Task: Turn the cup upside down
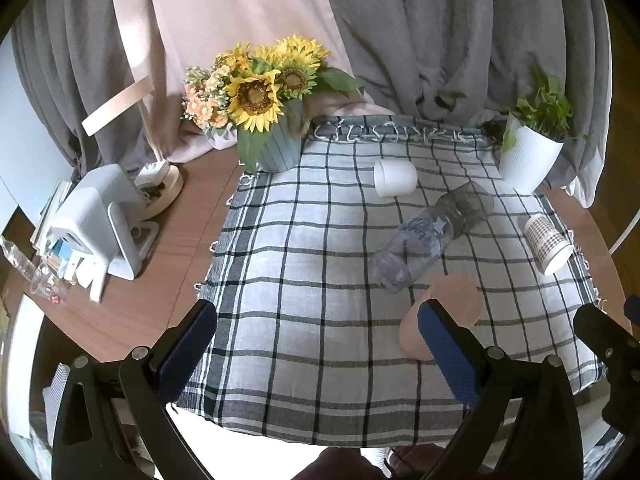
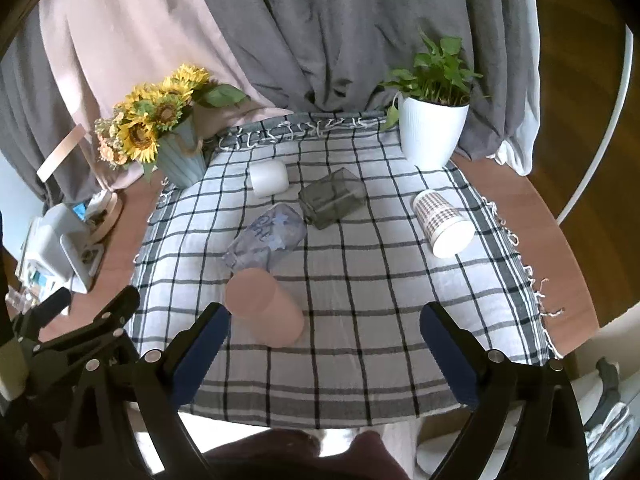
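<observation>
Holding both the left claw (image 1: pixel 316 344) and right claw (image 2: pixel 324 340) wide and empty, we are risking nudging the near pink cup (image 2: pixel 264 306), lying on its side, into rolling against the bottle (image 2: pixel 266 238).

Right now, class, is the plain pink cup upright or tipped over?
Tipped over: the plain pink cup lies on its side on the checked cloth, its round end facing the camera.

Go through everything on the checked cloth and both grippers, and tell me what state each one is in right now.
pink cup: on its side
white cup: on its side
checked cup: on its side, open end toward the camera
clear printed bottle: lying down
grey container: lying tipped over
left gripper: open, empty
right gripper: open, empty
</observation>
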